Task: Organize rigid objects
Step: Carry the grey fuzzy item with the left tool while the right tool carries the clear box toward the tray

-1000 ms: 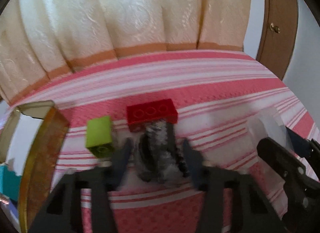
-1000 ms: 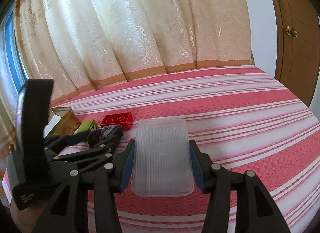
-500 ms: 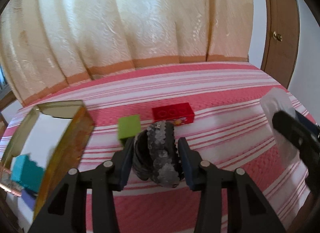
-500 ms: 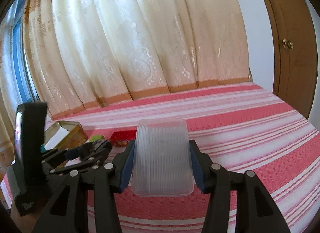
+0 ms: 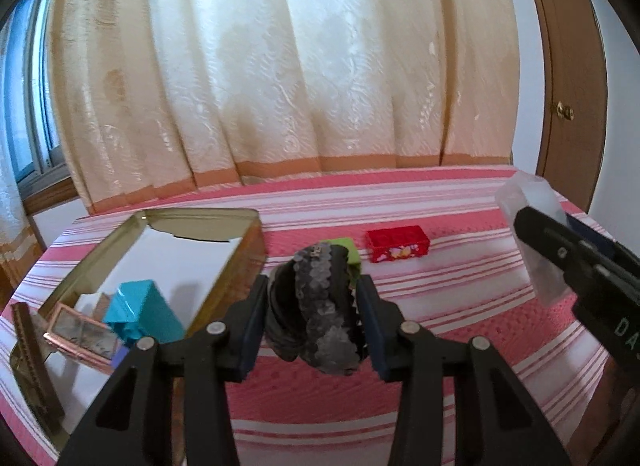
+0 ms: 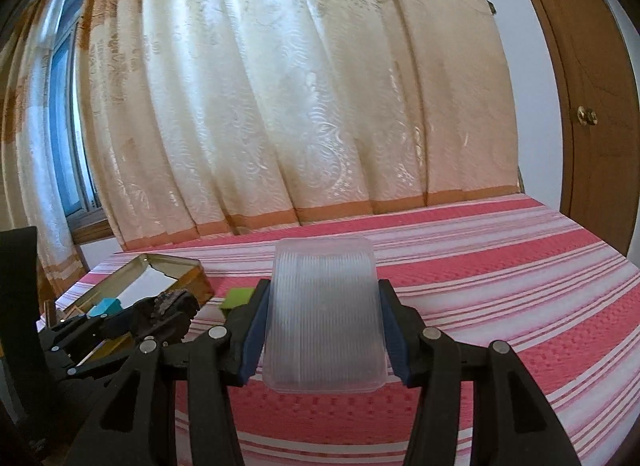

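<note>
Black scalloped hair claw (image 5: 316, 306) clamped btwn left gripper (image 5: 314, 320) jaws, gold open-top tin (image 5: 224, 221) left of them, prob. its destination; right gripper (image 6: 322, 328) jaws clamp clear ribbed plastic lid (image 6: 324, 314).

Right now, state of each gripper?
Left gripper: closed on the black scalloped hair clip.
Right gripper: closed on the clear ribbed plastic box.
</note>
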